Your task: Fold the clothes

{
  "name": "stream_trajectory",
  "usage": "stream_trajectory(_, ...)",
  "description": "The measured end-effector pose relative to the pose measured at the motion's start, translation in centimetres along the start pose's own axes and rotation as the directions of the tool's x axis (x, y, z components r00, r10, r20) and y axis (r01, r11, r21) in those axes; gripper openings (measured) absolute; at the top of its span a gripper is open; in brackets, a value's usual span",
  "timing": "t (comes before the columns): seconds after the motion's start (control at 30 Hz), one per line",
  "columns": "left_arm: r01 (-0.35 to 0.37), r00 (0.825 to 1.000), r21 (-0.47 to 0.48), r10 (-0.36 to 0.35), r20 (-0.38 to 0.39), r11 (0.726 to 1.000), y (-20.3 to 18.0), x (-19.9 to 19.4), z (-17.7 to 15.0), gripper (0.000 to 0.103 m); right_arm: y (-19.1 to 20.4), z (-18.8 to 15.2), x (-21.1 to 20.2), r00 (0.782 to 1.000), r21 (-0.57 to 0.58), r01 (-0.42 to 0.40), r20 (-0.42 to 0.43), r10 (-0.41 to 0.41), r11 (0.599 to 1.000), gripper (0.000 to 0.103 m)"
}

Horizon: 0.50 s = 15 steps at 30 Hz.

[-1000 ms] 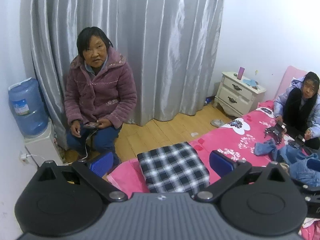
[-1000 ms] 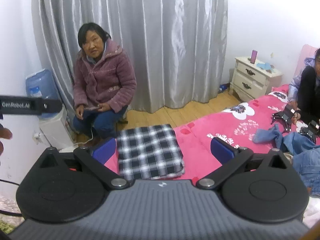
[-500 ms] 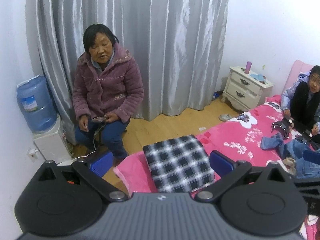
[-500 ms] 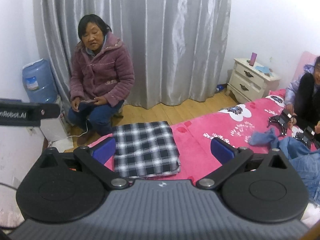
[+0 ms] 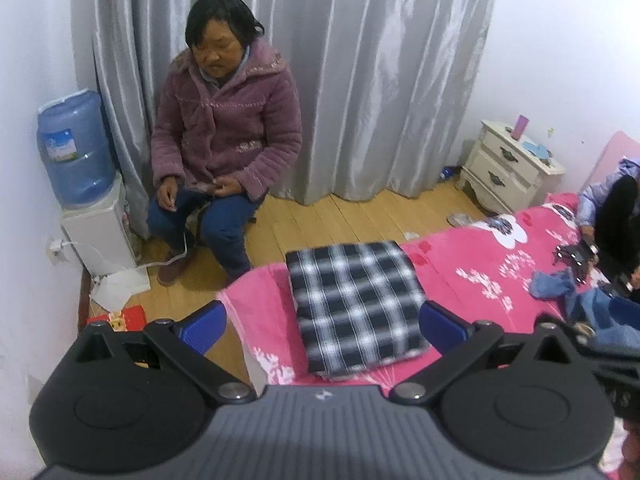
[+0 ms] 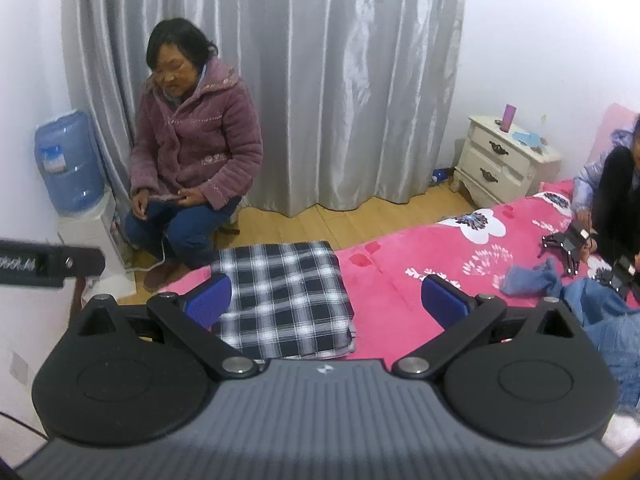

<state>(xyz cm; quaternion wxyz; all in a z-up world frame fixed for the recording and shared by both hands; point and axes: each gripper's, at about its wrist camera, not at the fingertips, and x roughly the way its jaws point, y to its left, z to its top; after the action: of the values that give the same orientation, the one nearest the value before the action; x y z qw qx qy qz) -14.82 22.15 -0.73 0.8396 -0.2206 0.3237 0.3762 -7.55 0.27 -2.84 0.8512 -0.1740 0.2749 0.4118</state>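
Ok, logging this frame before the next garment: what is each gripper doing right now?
Left gripper: open, holding nothing, above the folded plaid cloth.
Right gripper: open, holding nothing.

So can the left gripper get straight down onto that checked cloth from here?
Probably yes. The left gripper is open, its fingers either side of the folded checked cloth on the pink blanket, and nothing lies between them.
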Motion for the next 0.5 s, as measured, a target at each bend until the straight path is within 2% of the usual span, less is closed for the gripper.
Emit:
stream_trajectory(0.23,-0.022,1.000,-0.010,0.022,0.012,1.000,-1.6,1.2,2.0,0.103,0.1,0.8,2.1,0.999,-0.065,-0.024,-0.051,0.021,0.998,0.102)
stream_trajectory(0.4,-0.089,0.994,-0.031,0.087,-0.069,0.996,-2.4,2.9,2.6,0.103,0.3,1.0,3.3,0.995,-0.090,-0.045,-0.091,0.037,0.995,0.102)
stream_trajectory(0.5,-0.109,0.988,-0.061,0.101,-0.119,0.992,-2.4,4.0,2.4,0.103,0.6,0.6,4.0,0.990,-0.100,-0.056,-0.134,0.043,0.993,0.102)
